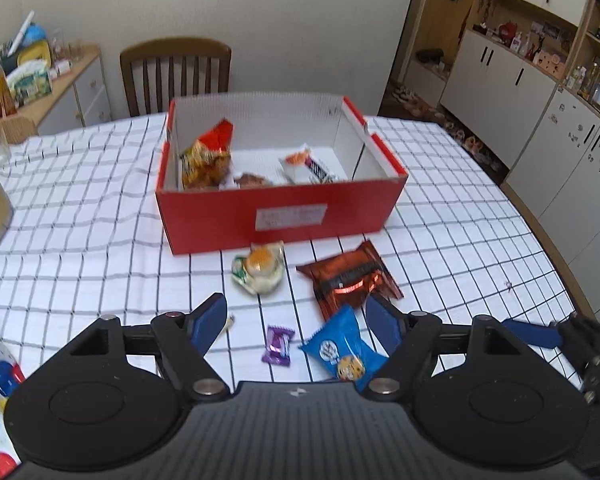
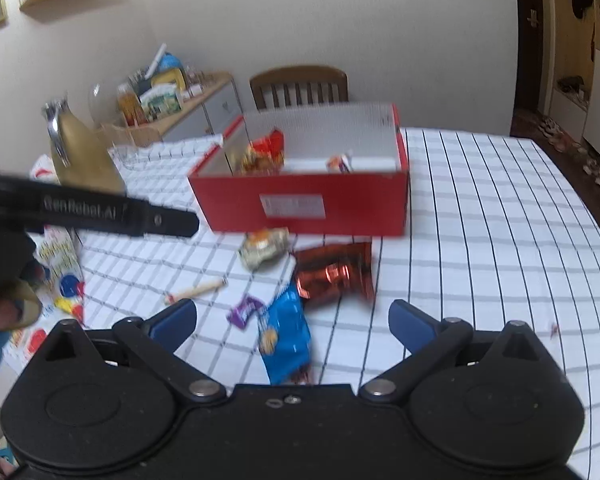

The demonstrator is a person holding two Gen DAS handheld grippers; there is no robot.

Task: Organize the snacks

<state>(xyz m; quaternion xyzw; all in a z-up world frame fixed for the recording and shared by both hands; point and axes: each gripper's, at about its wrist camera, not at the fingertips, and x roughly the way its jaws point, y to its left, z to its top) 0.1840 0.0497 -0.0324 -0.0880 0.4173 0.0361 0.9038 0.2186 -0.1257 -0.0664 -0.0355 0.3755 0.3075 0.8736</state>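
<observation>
With both grippers [image 1: 296, 316] [image 2: 292, 320] open and empty, the light, crinkly blue packet [image 2: 286, 332] near the table's [image 2: 500, 240] front edge is best pinched across its flat middle.

Wooden chair [image 1: 175, 74] behind table; gold jug [image 2: 82, 154] at left.

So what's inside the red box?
The red box holds an orange-yellow bag, a white packet and a brown snack. Its front wall hides the floor nearest us.
</observation>
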